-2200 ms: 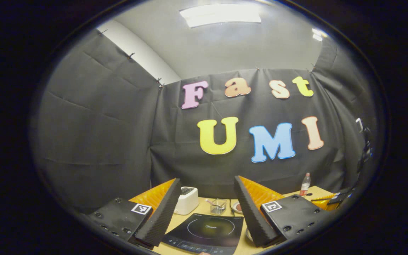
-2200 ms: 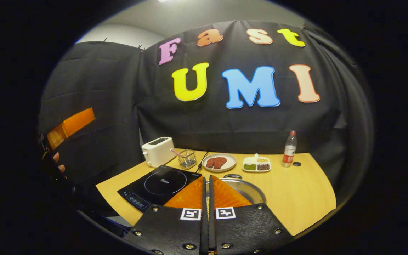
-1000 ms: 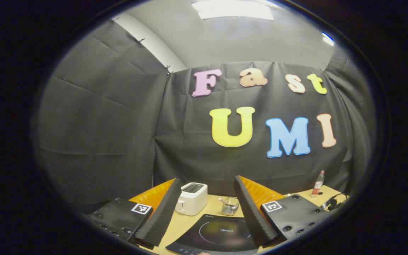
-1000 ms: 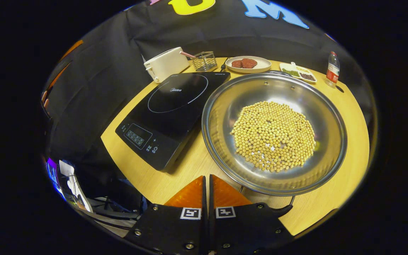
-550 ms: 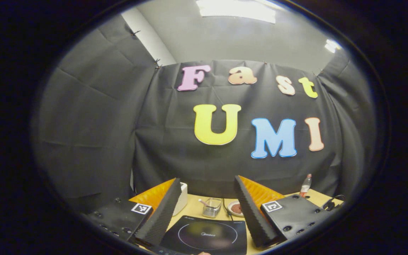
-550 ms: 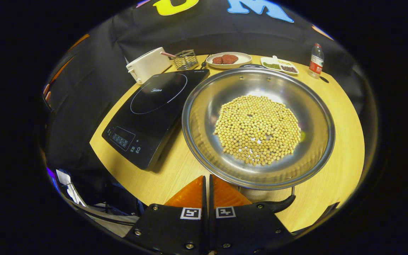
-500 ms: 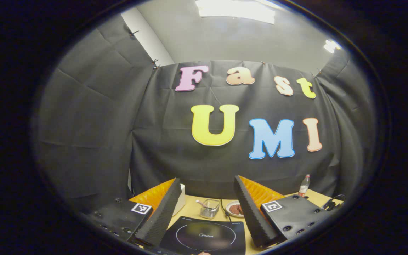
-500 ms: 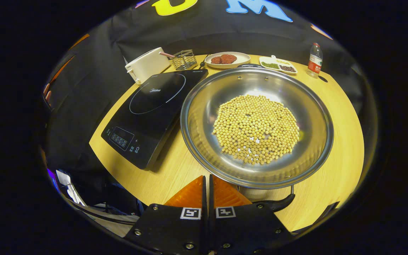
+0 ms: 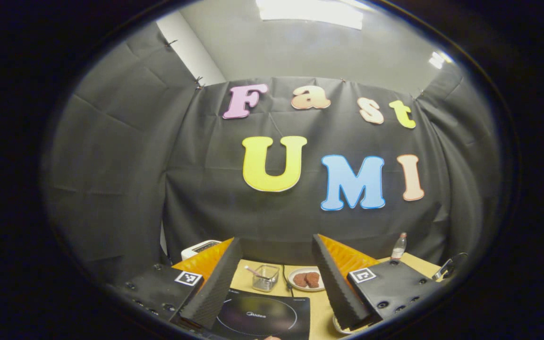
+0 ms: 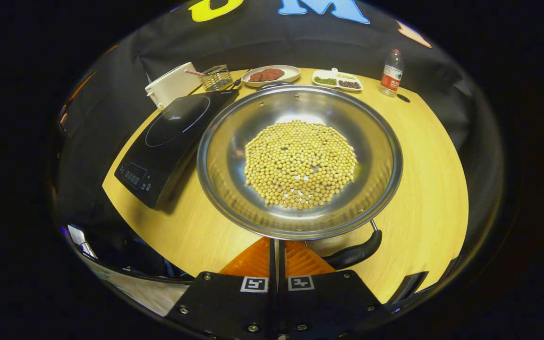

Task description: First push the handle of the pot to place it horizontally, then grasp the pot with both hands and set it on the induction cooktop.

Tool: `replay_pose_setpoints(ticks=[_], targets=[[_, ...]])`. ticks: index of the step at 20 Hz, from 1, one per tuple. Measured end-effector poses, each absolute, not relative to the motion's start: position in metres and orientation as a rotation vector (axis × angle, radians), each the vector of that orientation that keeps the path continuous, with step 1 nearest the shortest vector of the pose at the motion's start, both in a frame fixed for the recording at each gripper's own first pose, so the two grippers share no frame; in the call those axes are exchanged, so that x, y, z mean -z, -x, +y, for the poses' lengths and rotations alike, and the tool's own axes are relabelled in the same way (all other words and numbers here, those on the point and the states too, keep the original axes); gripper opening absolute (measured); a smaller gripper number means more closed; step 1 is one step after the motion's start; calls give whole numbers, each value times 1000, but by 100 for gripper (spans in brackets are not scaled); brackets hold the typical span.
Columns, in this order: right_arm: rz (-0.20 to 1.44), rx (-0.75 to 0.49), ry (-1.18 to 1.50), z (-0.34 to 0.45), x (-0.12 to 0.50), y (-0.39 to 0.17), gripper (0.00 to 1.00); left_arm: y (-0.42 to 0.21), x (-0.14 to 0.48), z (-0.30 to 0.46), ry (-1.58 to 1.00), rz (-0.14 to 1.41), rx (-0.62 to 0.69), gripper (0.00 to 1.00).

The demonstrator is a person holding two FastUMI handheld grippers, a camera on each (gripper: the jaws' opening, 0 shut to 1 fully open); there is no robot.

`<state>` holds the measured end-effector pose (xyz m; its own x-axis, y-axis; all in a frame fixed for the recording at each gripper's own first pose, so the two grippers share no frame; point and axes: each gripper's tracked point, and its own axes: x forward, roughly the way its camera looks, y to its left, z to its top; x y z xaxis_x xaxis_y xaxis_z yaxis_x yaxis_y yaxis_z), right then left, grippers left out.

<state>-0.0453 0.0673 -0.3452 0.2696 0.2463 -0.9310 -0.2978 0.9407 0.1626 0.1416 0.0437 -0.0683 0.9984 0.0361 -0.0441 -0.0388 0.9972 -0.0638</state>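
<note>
Right gripper [image 10: 276,248] sits low at the near edge of the table [image 10: 432,189], fingers pressed together w/ no gap, nothing between them. Tips are right at the near rim of the pot [image 10: 225,170], just beside its black handle [image 10: 354,253], which curves off to the right of my fingers; can't tell if the tips actually touch rim or handle. Pot's a wide steel one, standing flat on the table, w/ a round heap of yellow beans [image 10: 300,163] in the middle. Induction cooktop [image 10: 168,137] lies just left of the pot, apart from it, its control panel towards the near left corner.

Far side of the table in the right gripper view: white toaster [image 10: 173,85] far left, wire basket [image 10: 215,78] next to it, plate w/ red patties [image 10: 271,73], small divided dish [image 10: 337,81], then a bottle [image 10: 391,73] at far right.

Left gripper [image 9: 274,278] is up higher and pointing level at the booth wall, fingers spread wide, holding nothing. Between its fingers I see the cooktop [image 9: 262,318] near me, and beyond it the basket [image 9: 265,278] and patty plate [image 9: 306,279]. Toaster [image 9: 199,248] peeks out past the left finger, bottle [image 9: 398,246] stands far right. Pot rim [image 9: 340,327] maybe just shows under the right finger, too small to be sure.
</note>
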Motion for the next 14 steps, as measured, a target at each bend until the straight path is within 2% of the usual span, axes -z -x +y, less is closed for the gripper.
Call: replay_pose_setpoints(ticks=[2, 4, 6, 14], targets=[[1246, -356, 67, 51, 349, 40, 1, -142, 69, 29, 60, 51, -40, 100], [1239, -349, 95, 32, 352, 33, 1, -143, 67, 17, 46, 54, -44, 97], [1235, -339, 127, 15, 355, 27, 1, -141, 64, 6, 36, 54, -51, 100], [1176, -292, 241, -39, 368, -15, 1, -132, 73, -30, 5, 90, -70, 100]])
